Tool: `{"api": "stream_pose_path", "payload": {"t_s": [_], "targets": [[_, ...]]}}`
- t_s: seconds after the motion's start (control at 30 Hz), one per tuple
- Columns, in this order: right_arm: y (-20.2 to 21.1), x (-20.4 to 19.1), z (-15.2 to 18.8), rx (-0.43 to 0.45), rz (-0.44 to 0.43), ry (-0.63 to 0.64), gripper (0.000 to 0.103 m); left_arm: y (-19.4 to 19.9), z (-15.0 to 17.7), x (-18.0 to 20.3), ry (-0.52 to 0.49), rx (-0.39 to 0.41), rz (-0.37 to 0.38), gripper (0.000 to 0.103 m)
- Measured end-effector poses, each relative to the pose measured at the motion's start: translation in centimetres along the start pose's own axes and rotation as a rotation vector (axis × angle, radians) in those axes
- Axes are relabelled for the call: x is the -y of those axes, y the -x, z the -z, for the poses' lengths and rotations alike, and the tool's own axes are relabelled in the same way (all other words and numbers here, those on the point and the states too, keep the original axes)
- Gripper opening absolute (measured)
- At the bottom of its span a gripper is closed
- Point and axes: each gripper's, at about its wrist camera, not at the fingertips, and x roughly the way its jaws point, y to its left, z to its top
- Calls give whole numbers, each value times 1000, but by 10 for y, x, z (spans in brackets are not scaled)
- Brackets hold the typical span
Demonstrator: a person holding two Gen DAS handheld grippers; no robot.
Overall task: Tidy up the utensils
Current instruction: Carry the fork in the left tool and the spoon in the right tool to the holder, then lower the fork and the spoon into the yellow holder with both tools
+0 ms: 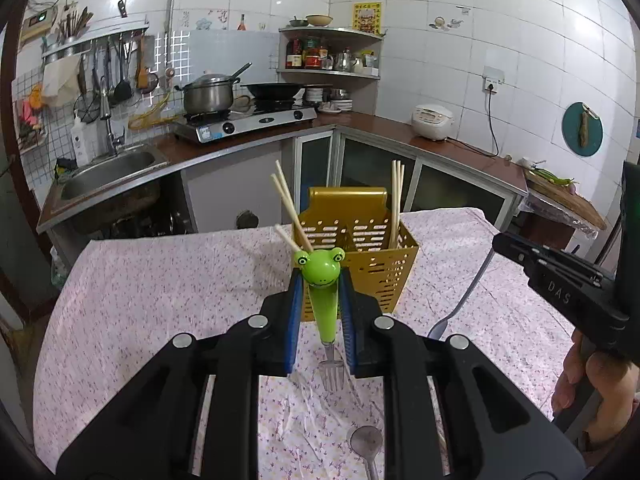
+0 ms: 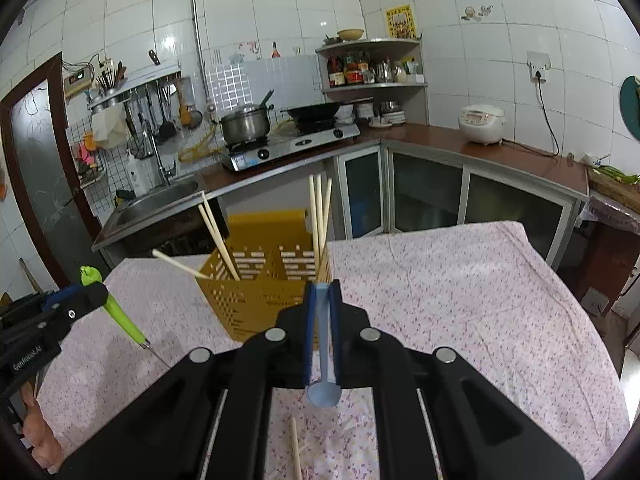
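The utensil holder (image 1: 356,256) stands on the table (image 1: 160,280) at mid-frame, with chopsticks (image 1: 396,200) in its right compartment and more at its left. In front of it, lower centre, the left gripper (image 1: 322,280) holds a fork (image 1: 326,320); a spoon (image 1: 366,444) lies at the bottom edge.

Your two grippers are black plastic with blue finger pads (image 1: 294,312) and round silver screws (image 1: 182,341). One side reads "DAS" (image 1: 559,293); the other reads "GenRobot.AI" (image 2: 27,359) in white.
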Motion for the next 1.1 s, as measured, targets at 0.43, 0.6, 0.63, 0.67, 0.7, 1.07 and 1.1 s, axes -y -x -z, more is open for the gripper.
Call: {"api": "stream_pose_path", "payload": {"t_s": [0.43, 0.6, 0.63, 0.67, 0.7, 1.07, 1.1], "targets": [[16, -16, -97, 121, -11, 17, 7, -2, -82, 5, -10, 88, -5, 17], [1, -24, -114, 131, -17, 15, 7, -12, -108, 5, 0, 129, -8, 17], [-3, -25, -116, 131, -16, 15, 7, -18, -113, 4, 1, 139, -13, 17], [-8, -25, -117, 130, -15, 15, 7, -23, -116, 4, -2, 144, -21, 17], [-14, -26, -118, 128, -14, 13, 7, -28, -118, 4, -5, 151, -27, 17], [-63, -25, -104, 67, 0, 26, 7, -89, -104, -9, 0, 149, -31, 17], [-66, -24, -101, 59, 1, 30, 7, -91, -105, -10, 9, 147, -27, 17]]}}
